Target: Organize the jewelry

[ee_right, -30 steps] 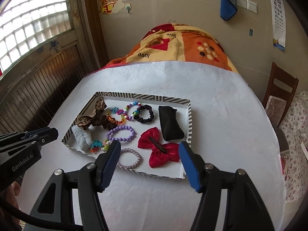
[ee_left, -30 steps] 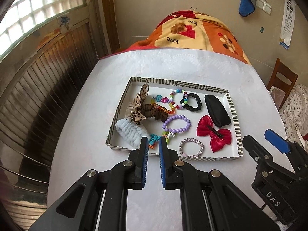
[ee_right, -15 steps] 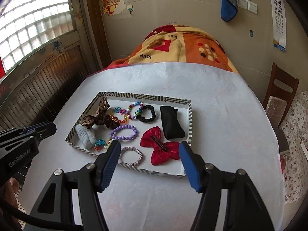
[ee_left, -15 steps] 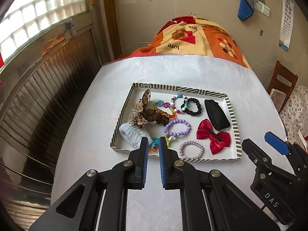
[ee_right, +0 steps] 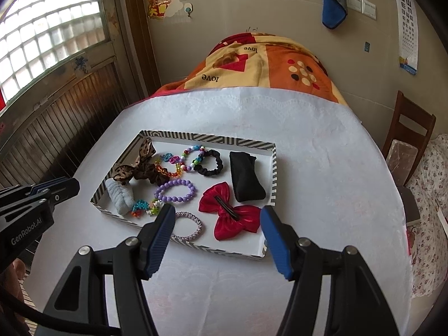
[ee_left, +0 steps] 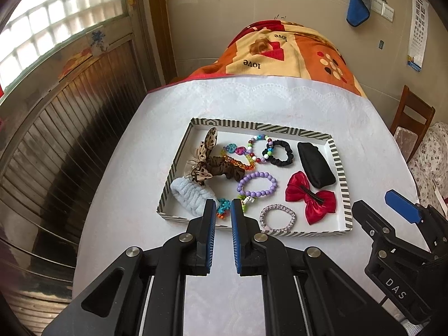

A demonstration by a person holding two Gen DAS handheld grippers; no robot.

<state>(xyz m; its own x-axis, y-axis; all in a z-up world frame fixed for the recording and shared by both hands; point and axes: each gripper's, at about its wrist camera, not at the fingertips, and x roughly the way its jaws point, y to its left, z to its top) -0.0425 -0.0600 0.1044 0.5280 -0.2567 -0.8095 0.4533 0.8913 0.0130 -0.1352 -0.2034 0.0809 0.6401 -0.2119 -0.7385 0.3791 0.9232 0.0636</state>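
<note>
Hovering over the near edge of the striped tray [ee_left: 337, 165] with both grippers empty. Left gripper [ee_left: 223, 210] nearly closed, only a thin gap between its blue pads, nothing pinched; right gripper [ee_right: 217, 218] spread wide, nothing between its fingers.

All jewelry and hair pieces lying inside the tray, none on the white tablecloth [ee_right: 322, 168]. Just ahead of the left gripper's tips: a small multicoloured bead bracelet [ee_left: 222, 208], with a pale blue scrunchie [ee_left: 190, 194] to the left of it and a purple bead bracelet [ee_left: 257, 185] slightly beyond to the right. Between the right gripper's fingers and just ahead: a red satin bow [ee_right: 229, 212] and, nearer the left finger, a braided lilac bracelet [ee_right: 187, 225]. Farther ahead: a leopard-print scrunchie [ee_right: 134, 168], a black scrunchie [ee_right: 208, 162], a colourful bead bracelet [ee_right: 193, 156] overlapping it, and a black pouch [ee_right: 246, 176] off to the right.

Hard to place in the task: pieces gathered in the tray could mean sorting finished, or a loose heap awaiting arrangement, since several bracelets overlap. If more sorting were wanted, care needed with the tangled beads beyond the left tips, which look likely to drag neighbours along; a low, narrow pinch on a single strand would suit.
</note>
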